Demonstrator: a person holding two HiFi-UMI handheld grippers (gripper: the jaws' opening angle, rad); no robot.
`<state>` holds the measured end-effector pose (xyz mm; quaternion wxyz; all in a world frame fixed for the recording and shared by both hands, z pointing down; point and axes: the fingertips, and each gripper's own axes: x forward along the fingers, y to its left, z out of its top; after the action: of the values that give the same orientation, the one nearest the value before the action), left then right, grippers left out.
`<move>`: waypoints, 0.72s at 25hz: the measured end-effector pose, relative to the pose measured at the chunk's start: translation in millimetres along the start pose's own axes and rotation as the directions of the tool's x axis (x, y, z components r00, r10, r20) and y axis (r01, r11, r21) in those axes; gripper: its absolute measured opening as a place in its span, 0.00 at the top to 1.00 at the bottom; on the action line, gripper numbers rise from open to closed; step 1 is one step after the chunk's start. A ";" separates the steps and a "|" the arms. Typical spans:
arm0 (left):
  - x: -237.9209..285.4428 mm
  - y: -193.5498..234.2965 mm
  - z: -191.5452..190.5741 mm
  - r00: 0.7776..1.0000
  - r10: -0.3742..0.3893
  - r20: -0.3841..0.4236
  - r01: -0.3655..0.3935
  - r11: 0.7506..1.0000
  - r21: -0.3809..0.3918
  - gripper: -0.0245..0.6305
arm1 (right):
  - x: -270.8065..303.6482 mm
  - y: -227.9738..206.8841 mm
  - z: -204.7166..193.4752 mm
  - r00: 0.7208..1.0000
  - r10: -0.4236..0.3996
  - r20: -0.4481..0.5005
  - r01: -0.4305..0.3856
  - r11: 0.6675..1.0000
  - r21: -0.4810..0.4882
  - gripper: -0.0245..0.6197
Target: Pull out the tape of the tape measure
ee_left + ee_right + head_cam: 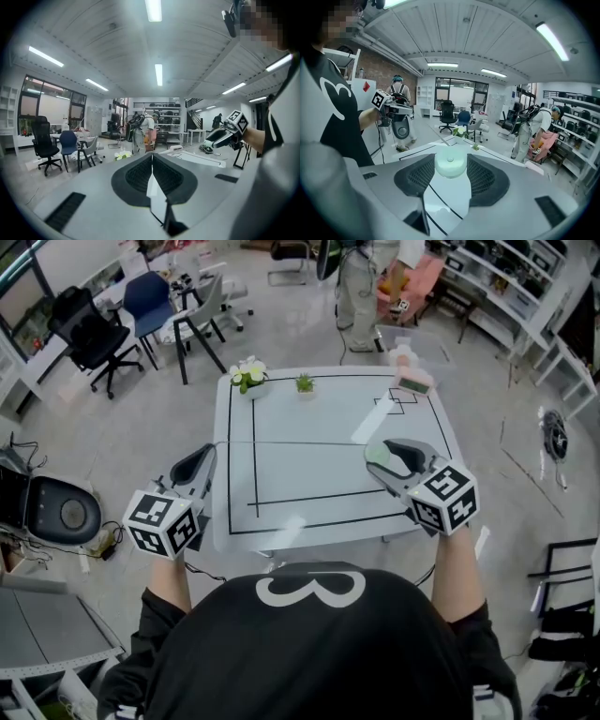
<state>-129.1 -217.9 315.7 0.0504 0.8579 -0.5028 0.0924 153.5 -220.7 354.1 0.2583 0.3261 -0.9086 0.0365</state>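
While gripped above the right half of the white table (309, 479): tape measure (450, 164), round, pale green case, lodged between both jaws of the right gripper (384, 460), pads pressed to its sides.

Tape (309, 442): thin line drawn out of the case, stretched leftward across the table, past its left border, ending at the jaw tips of the left gripper (210, 453).

Left gripper: off the table's left edge, jaws clenched together, pads meeting along one seam; tape end too thin to make out in the left gripper view, though traced to the tips from the head view. Grippers well apart, each turned toward the other.

Table surface: black ruled lines, glare patches.

At the far edge: potted white flowers (249, 374) at the left corner; small green plant (305, 382) just beside; pink-and-green block (411, 379) near the right corner.

Beyond the table: standing person (358, 287); black office chair (89, 334); blue chair (150, 298).
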 end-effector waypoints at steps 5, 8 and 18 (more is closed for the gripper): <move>0.0 5.4 -0.8 1.000 0.029 -0.002 -0.029 0.999 -0.018 0.95 | -2.1 -5.4 -3.5 1.000 -0.003 0.003 0.003 1.000 0.013 0.62; 2.7 2.1 -2.3 1.000 0.018 -0.013 -0.019 1.000 -0.025 0.95 | -1.5 -5.6 -4.2 1.000 -0.001 0.000 0.001 1.000 0.013 0.62; 23.0 -18.7 -4.0 0.999 -0.046 -0.027 0.046 0.999 -0.022 0.95 | 8.6 -3.9 -4.7 0.999 0.032 -0.008 -0.032 0.999 0.006 0.62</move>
<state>-102.1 -227.7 324.6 0.0686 0.8673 -0.4832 0.0978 152.3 -227.6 361.9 0.2605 0.3123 -0.9125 0.0449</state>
